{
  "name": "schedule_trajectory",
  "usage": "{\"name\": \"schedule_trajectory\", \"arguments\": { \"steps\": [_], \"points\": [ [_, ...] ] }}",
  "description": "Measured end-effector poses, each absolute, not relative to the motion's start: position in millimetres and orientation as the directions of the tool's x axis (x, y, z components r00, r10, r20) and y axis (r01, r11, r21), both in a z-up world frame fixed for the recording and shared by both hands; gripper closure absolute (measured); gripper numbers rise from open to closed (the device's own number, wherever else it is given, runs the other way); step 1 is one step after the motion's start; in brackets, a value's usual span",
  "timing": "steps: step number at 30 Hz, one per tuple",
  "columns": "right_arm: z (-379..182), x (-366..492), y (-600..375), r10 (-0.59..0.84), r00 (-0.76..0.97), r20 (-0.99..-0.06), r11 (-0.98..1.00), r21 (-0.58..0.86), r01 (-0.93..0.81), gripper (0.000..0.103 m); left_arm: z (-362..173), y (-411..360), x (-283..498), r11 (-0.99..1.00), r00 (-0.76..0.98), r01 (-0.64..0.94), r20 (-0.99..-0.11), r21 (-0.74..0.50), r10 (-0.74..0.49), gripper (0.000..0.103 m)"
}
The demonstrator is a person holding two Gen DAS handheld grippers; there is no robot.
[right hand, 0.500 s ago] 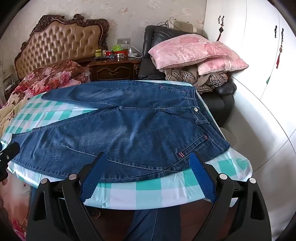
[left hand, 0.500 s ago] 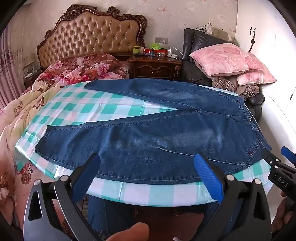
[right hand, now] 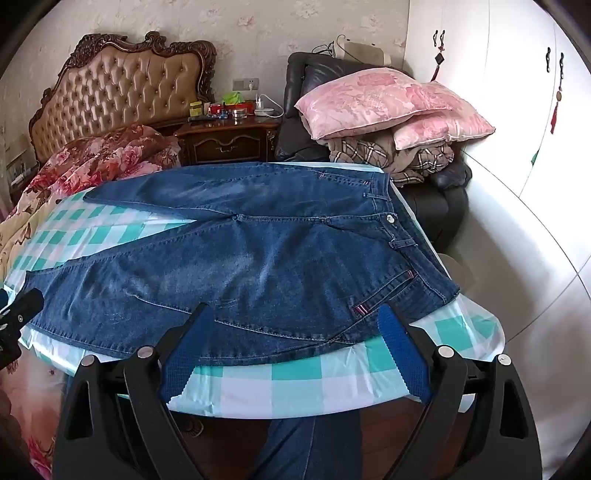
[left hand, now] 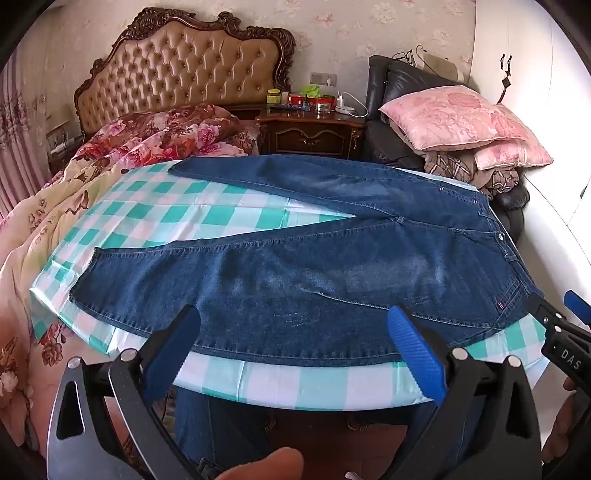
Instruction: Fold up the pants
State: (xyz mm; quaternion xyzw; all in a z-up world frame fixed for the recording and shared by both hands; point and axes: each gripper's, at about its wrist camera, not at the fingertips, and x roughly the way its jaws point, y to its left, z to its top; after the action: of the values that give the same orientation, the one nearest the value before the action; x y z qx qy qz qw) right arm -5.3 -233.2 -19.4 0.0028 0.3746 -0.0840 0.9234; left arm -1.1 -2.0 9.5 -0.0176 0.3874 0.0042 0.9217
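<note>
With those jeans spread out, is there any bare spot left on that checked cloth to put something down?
Yes: the wedge of checked cloth between the two legs of the jeans, and the strip along the near edge. The waistband side is crowded, and the nightstand top is cluttered.

Left hand-held gripper (left hand: 295, 343) jaws spread wide, right hand-held gripper (right hand: 295, 339) likewise, both angled downward

Tufted headboard (left hand: 177, 77), carved nightstand (left hand: 310, 133), black armchair (left hand: 399, 110), floral wallpaper (left hand: 369, 33).
</note>
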Motion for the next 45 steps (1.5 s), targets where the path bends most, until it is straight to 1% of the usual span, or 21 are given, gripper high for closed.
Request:
{"name": "schedule_trajectory", "arguments": {
  "steps": [8, 14, 45],
  "points": [
    [-19.9, -8.5, -233.7, -0.131, 0.715, -0.687, 0.989, -0.044, 0.139, 0.016, 3.5, 1.6, 0.1, 0.999, 0.701, -0.026, -0.713, -0.028, -0.001, 0.002],
    [-22.3, -6.7, -233.7, -0.136, 0.702, -0.699, 0.988, -0.047, 0.145, 0.016, 2.8, 4.2, -0.9, 0.999, 0.701, -0.026, -0.714, -0.028, -0.002, 0.002],
    [-21.5, -8.3, -235.1, -0.121, 0.705, -0.698, 0.99, -0.033, 0.137, 0.016, -2.7, 7.5, -0.8, 0.999, 0.697, -0.024, -0.717, -0.034, -0.008, 0.002]
  ]
}}
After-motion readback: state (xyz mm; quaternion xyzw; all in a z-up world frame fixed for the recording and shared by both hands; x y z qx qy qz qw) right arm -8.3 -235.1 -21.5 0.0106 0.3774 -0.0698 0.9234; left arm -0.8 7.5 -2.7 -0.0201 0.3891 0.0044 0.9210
